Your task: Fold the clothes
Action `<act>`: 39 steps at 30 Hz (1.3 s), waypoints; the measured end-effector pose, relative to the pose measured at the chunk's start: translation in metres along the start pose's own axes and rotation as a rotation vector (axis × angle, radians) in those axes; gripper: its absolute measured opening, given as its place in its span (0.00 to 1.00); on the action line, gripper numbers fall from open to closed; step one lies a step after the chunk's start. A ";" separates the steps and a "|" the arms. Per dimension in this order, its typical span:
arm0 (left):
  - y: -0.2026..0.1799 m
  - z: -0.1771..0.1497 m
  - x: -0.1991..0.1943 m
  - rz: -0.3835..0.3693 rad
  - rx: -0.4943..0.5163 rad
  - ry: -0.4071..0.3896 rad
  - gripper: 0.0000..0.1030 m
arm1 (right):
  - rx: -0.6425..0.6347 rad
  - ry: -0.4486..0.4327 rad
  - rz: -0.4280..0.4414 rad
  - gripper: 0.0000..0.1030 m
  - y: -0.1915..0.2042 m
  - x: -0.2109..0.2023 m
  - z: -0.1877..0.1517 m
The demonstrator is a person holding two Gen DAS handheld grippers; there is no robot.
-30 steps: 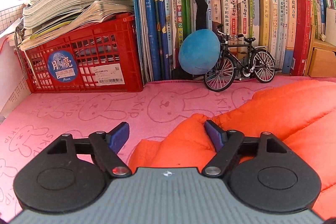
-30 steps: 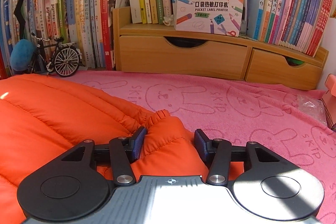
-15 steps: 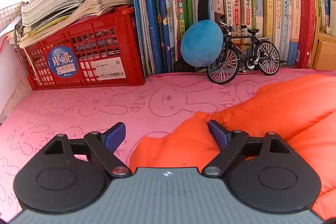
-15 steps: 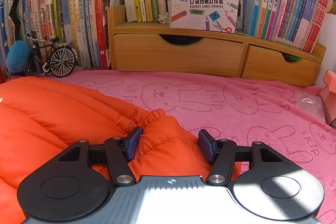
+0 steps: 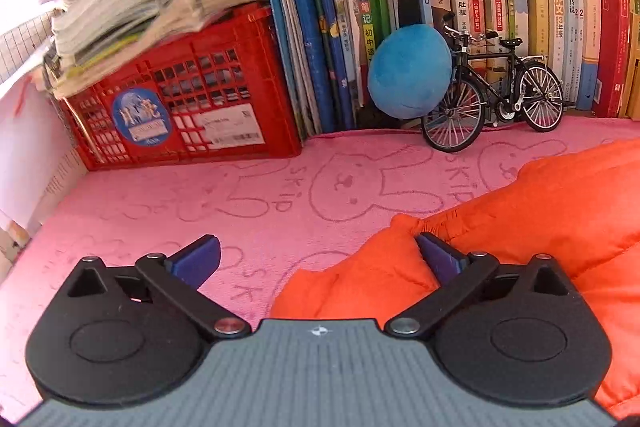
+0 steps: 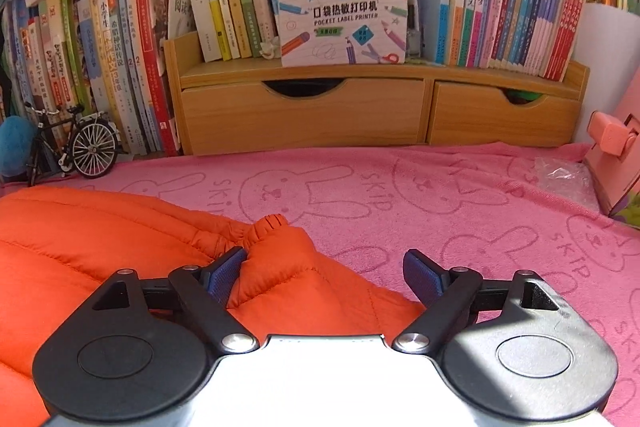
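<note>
Puffy orange quilted jacket (image 6: 100, 247) sprawls flat across the lower left of the right wrist view, a gathered elastic cuff (image 6: 266, 225) poking up mid-frame; in the left wrist view it fills the lower right, its corner bunched.

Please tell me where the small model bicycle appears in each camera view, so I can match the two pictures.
Left wrist view: the model bicycle stands upper right of centre, before the books, beside the blue plush ball.
Right wrist view: the model bicycle stands at the far left edge, before the books.
Shared landmark: the orange padded jacket on the pink towel.
</note>
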State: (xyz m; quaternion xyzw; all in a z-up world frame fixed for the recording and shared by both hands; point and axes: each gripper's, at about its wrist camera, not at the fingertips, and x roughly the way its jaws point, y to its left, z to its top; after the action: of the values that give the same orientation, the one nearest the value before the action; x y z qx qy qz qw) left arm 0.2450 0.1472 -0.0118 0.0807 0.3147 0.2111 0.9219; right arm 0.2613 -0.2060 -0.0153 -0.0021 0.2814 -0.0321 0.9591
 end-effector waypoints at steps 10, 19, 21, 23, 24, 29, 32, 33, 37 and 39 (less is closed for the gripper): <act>-0.008 -0.027 -0.149 -0.092 -0.027 -0.353 1.00 | -0.363 -0.510 0.064 0.98 0.070 -0.144 -0.035; -0.055 -0.056 -0.143 -0.038 -0.018 -0.285 1.00 | -0.374 -0.419 0.095 0.98 0.111 -0.148 -0.059; -0.062 -0.059 -0.142 -0.005 0.018 -0.310 1.00 | -0.383 -0.422 0.073 0.98 0.113 -0.145 -0.063; -0.069 -0.063 -0.141 0.031 0.064 -0.339 1.00 | -0.436 -0.435 0.038 0.99 0.119 -0.142 -0.069; -0.074 -0.066 -0.141 0.051 0.095 -0.353 1.00 | -0.469 -0.445 0.022 0.99 0.121 -0.141 -0.074; -0.099 -0.081 -0.131 0.136 0.284 -0.394 1.00 | -0.654 -0.476 -0.048 0.99 0.135 -0.130 -0.101; -0.106 -0.084 -0.127 0.149 0.356 -0.397 1.00 | -0.719 -0.458 -0.052 0.99 0.139 -0.124 -0.106; -0.107 -0.085 -0.125 0.150 0.375 -0.402 1.00 | -0.735 -0.453 -0.048 0.99 0.139 -0.122 -0.107; -0.110 -0.089 -0.119 0.153 0.450 -0.423 1.00 | -0.789 -0.457 -0.041 0.99 0.137 -0.117 -0.110; -0.112 -0.091 -0.116 0.154 0.488 -0.433 1.00 | -0.817 -0.475 -0.055 0.98 0.135 -0.115 -0.112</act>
State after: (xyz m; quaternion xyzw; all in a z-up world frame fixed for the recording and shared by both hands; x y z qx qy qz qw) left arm 0.1442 -0.0027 -0.0521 0.3655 0.1455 0.1766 0.9023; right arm 0.1120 -0.0625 -0.0505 -0.3939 0.0436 0.0571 0.9164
